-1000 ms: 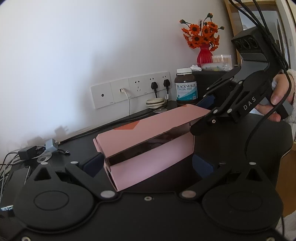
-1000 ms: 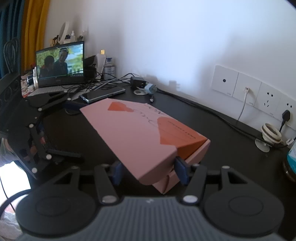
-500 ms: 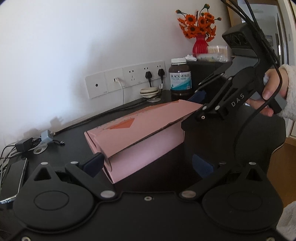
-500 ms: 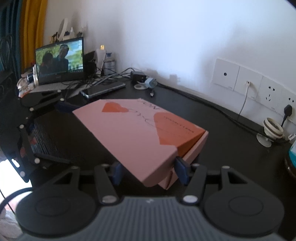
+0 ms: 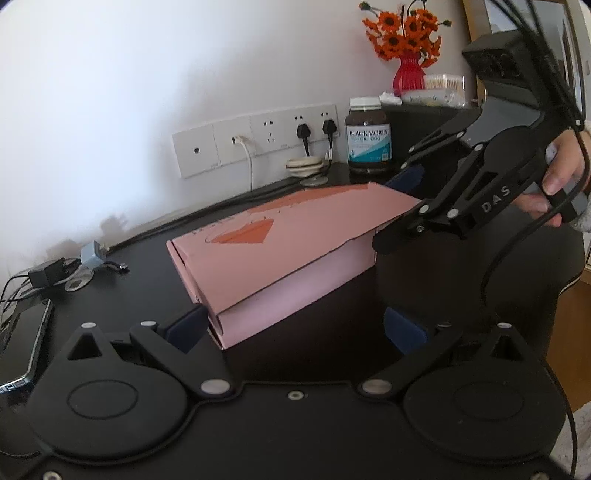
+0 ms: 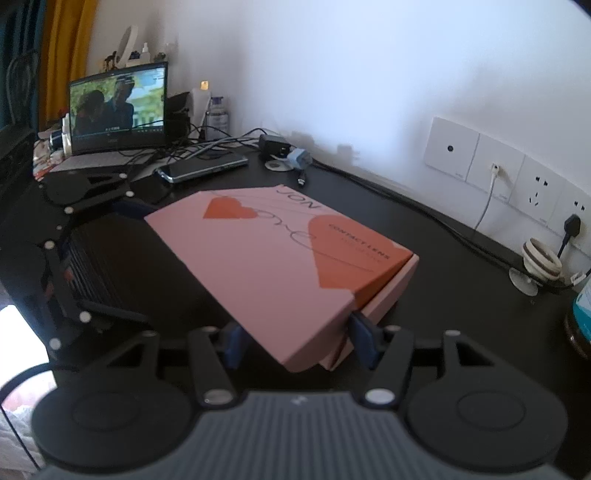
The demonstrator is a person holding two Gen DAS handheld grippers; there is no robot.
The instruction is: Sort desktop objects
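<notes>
A: Where's our pink box (image 5: 291, 251)?

B: On the black desk (image 5: 424, 280), lid down. From our left wrist view its long axis runs from the near left corner out to the far right. One short end faces us, the other points at the right gripper (image 5: 400, 206).

A: Left gripper (image 5: 295, 328) state?

B: We've got it spread wide. The left pad (image 5: 186, 326) is touching the box's near corner; the right pad (image 5: 404, 330) stands well clear of the box. Not clamped on anything.

A: And the right one?

B: In the right wrist view the right gripper (image 6: 299, 341) straddles the box's (image 6: 280, 258) near end, and the blue pads (image 6: 364, 338) sit against the edges of the lid. We can't tell if they really press on it. The printed hearts and "CONTACT LENS" text face up.

A: Containers?

B: The box lid hides the inside, so contents unknown. Farther back, near the wall sockets (image 5: 258, 140), stands a brown supplement bottle (image 5: 367, 140), capped, contents not readable. Behind it a red vase (image 5: 406, 75) holds orange flowers (image 5: 404, 33), with a clear tub of cotton swabs (image 5: 443, 83) just beside it.

A: Far side in the right view?

B: A phone (image 6: 201, 168), then an open laptop (image 6: 118, 110) with video playing.
</notes>
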